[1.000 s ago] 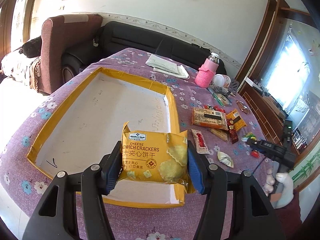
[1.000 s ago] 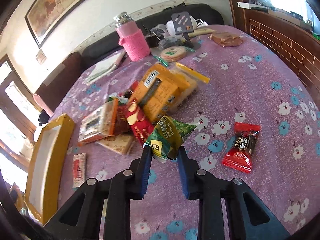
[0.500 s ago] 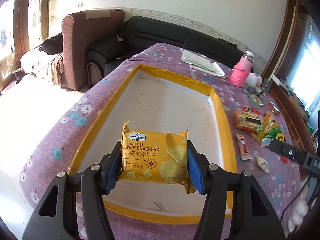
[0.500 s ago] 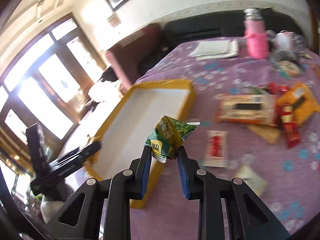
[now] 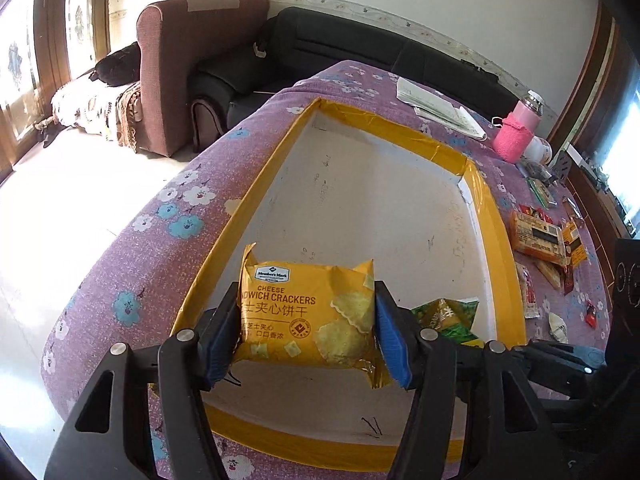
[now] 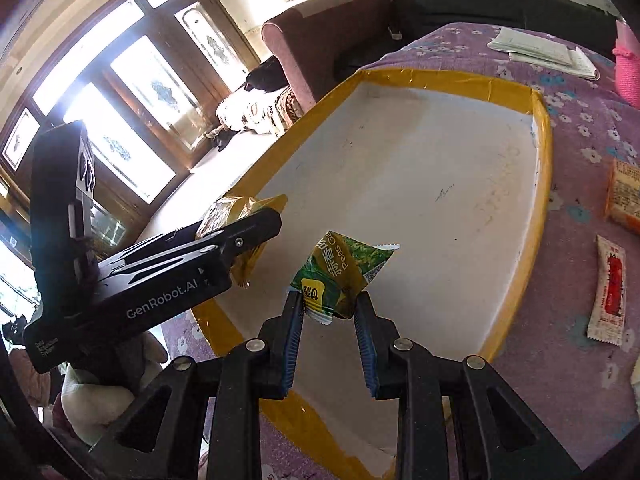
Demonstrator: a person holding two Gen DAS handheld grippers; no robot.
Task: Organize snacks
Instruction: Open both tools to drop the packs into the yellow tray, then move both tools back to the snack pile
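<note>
Both grippers are matte black with cut-out triangular windows, round silver screws at the pivots and ribbed blue pads lining the fingers [image 5: 224,340]. Seen from the right wrist at 9 o'clock, the left gripper [image 6: 256,224] carries white "GenRobot.AI" lettering and a boxy black camera housing.

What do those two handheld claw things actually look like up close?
Both are matte black metal with silver screws. The left gripper and the right gripper have two fingers each, lined with ribbed blue pads. White lettering on the left one's side reads GenRobot.AI.
</note>
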